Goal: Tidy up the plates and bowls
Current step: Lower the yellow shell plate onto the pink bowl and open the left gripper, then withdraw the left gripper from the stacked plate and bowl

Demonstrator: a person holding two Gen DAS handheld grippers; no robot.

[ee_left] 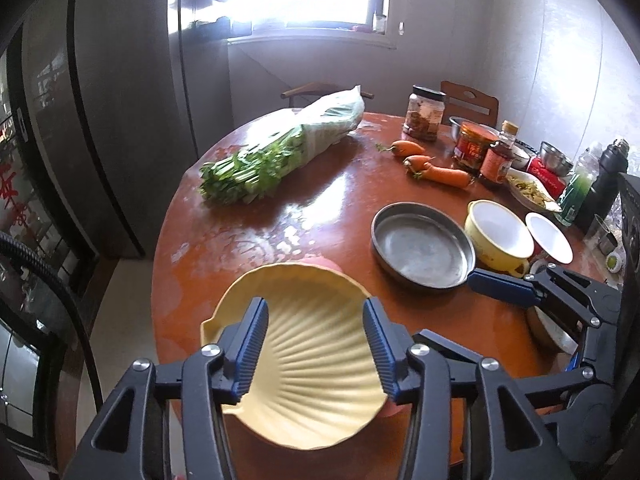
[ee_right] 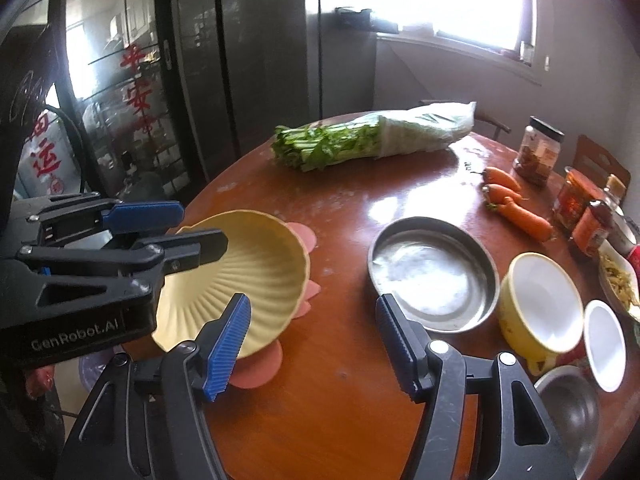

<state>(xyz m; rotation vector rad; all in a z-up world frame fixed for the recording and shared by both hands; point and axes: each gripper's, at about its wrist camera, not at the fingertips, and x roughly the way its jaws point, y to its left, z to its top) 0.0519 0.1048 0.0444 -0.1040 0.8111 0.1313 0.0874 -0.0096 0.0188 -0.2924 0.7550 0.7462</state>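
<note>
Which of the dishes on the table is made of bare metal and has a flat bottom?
The round metal pan, between the ribbed yellow shell-shaped plate and the yellow bowl with a white inside.

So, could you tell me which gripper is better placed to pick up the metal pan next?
The right gripper: it is open and empty with the metal pan just ahead, while the left gripper hovers over the yellow shell plate.

Three carrots (ee_left: 436,164), two yellow dishes (ee_left: 304,356), one metal pan (ee_left: 422,246).
</note>
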